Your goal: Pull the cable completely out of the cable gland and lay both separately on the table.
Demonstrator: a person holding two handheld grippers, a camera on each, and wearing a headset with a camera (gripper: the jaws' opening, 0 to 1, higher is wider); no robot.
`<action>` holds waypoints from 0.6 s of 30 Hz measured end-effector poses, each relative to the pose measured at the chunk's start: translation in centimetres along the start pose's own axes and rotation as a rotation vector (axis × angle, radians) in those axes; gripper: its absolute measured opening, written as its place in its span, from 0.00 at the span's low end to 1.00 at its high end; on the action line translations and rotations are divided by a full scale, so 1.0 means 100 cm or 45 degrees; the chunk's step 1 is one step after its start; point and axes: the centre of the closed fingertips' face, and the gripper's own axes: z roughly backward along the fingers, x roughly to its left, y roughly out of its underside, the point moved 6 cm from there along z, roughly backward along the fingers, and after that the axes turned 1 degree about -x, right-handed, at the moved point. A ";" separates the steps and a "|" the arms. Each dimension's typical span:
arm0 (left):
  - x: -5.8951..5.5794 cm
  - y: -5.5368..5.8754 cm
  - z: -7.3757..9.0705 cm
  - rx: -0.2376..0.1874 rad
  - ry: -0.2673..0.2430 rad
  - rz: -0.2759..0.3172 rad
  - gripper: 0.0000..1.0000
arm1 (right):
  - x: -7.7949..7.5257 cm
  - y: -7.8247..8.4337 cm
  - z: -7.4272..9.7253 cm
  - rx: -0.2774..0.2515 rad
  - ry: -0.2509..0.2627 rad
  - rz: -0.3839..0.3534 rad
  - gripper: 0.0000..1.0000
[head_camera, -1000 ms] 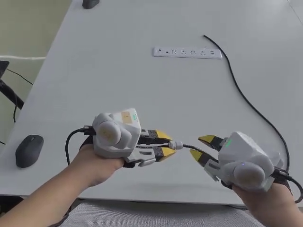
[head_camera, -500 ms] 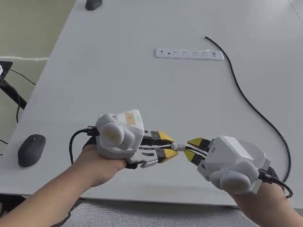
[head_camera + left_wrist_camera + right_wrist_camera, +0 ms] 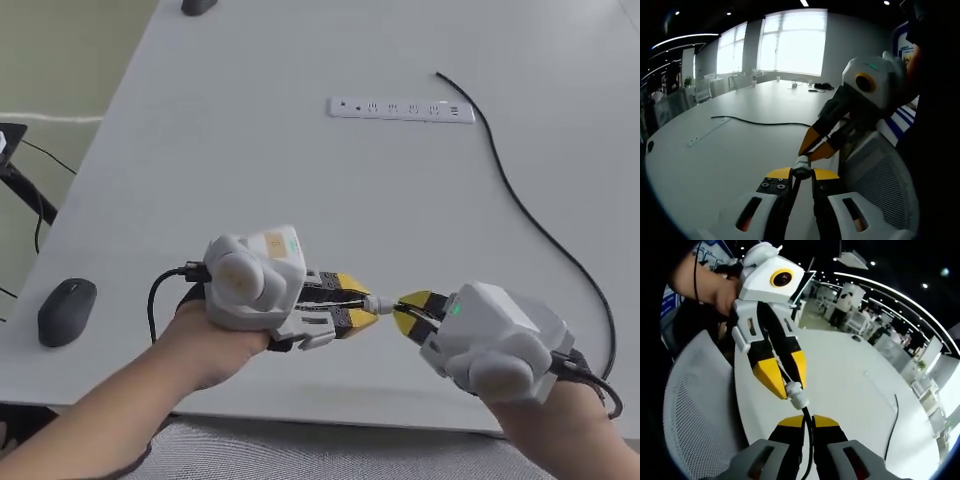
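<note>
1. A wide white table spreads below us in a bright open office.
2. Above its near edge, at 6 o'clock, we see the left tongs clamped on the white cable gland, which pokes past their yellow tips.
3. At the gland's 3 o'clock, the right tongs are closed on the black cable, which runs into the gland.
4. A power strip lies at 12 o'clock, a black cord at 2 o'clock and a mouse at 9 o'clock.

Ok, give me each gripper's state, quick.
Left gripper: shut on the cable gland.
Right gripper: shut on the cable.
</note>
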 end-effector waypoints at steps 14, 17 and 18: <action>0.001 -0.002 0.001 -0.016 -0.016 0.015 0.15 | -0.017 0.026 0.002 0.007 0.045 -0.280 0.00; 0.001 -0.002 0.001 -0.016 -0.017 0.016 0.15 | -0.021 0.034 0.002 0.023 0.055 -0.335 0.00; 0.001 -0.002 0.001 -0.016 -0.017 0.016 0.15 | -0.022 0.036 0.002 0.026 0.058 -0.359 0.00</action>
